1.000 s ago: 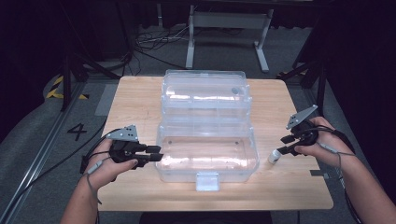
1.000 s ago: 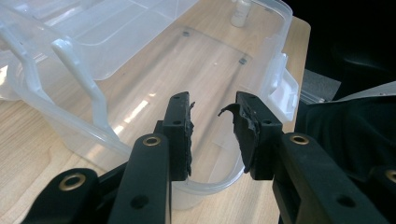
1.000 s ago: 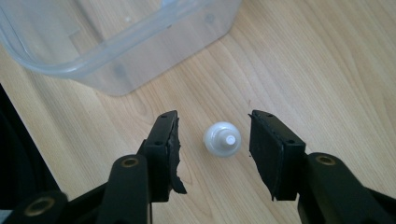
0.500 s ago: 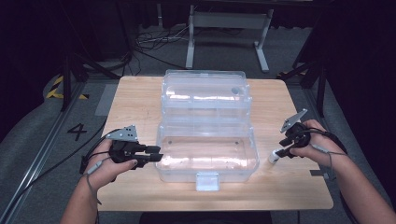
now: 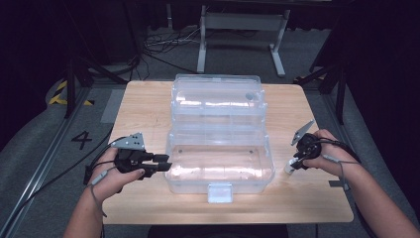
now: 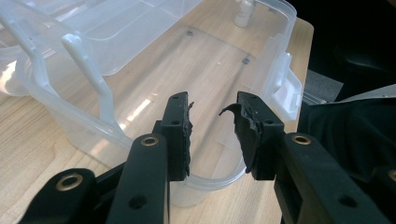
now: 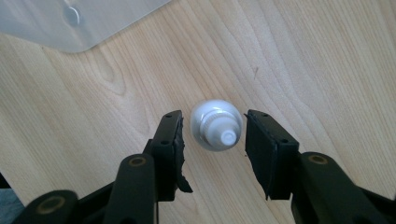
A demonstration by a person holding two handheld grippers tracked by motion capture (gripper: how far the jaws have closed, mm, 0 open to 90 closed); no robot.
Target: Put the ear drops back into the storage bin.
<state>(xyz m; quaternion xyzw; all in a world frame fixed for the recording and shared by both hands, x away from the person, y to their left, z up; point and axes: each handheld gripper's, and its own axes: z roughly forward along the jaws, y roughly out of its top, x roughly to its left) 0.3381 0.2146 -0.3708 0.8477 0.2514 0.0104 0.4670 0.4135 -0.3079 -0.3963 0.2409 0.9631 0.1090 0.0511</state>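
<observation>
The right gripper [image 7: 214, 133] is sitting lower than a second ago, its jaws closing around but not yet pressing the small white bottle [image 7: 216, 124] near the table's [image 5: 148, 106] right edge; the left gripper [image 6: 212, 126] is gaping over the clear storage box's [image 5: 220, 168] left rim

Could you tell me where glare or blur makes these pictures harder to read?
High view: bright glare streaks across the clear plastic box, and the surroundings fall into darkness. Left gripper view: the box's floor reflects a light patch, while the left tool stays sharp. Right gripper view: the small white bottle is slightly soft between the right tool pads; the wood grain is crisp.
</observation>
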